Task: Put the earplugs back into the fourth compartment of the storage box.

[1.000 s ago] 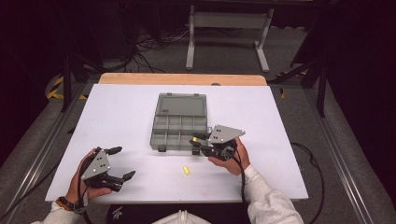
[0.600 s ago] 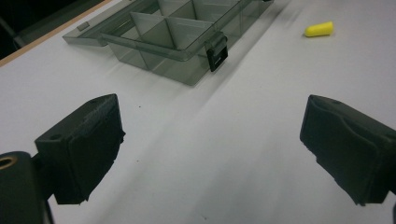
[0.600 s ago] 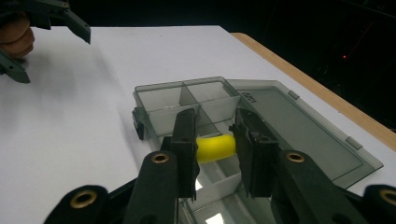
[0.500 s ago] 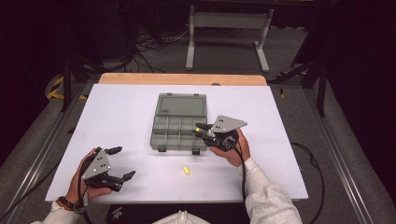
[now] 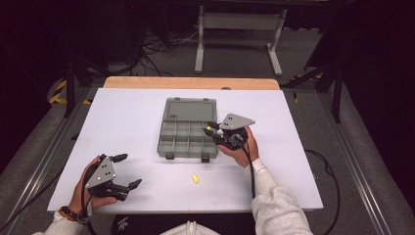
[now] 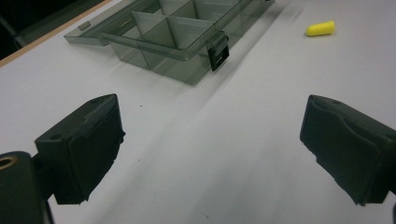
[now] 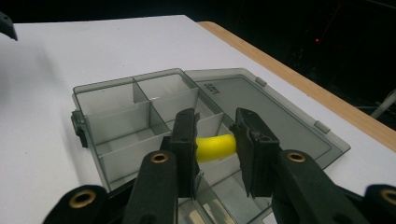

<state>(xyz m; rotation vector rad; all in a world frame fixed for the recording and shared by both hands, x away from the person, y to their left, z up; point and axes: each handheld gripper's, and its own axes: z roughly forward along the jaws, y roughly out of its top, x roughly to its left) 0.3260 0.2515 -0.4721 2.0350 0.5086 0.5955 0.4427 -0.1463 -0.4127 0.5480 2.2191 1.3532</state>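
Observation:
An open grey plastic compartment box (image 5: 182,142) lies mid-table, its lid (image 5: 190,108) folded back flat. My right gripper (image 5: 211,131) hovers over the box's right side, shut on a yellow foam earplug (image 7: 214,147) held crosswise between its pads above the compartments (image 7: 126,122). A second yellow earplug (image 5: 195,178) lies loose on the white table in front of the box, also seen at the upper right of the left gripper view as a yellow earplug (image 6: 320,28). My left gripper (image 5: 126,171) rests near the front left corner, open with nothing between its fingers (image 6: 79,147).
The white tabletop (image 5: 132,112) has a wooden strip (image 5: 191,82) along its far edge. The box's front latch (image 6: 218,50) faces the person. Cables and a metal stand (image 5: 237,29) sit on the dark floor beyond the table.
My right gripper has moved away from the person and slightly left with the earplug, from beside the box's front right corner to over its right compartments. The left gripper stayed put.

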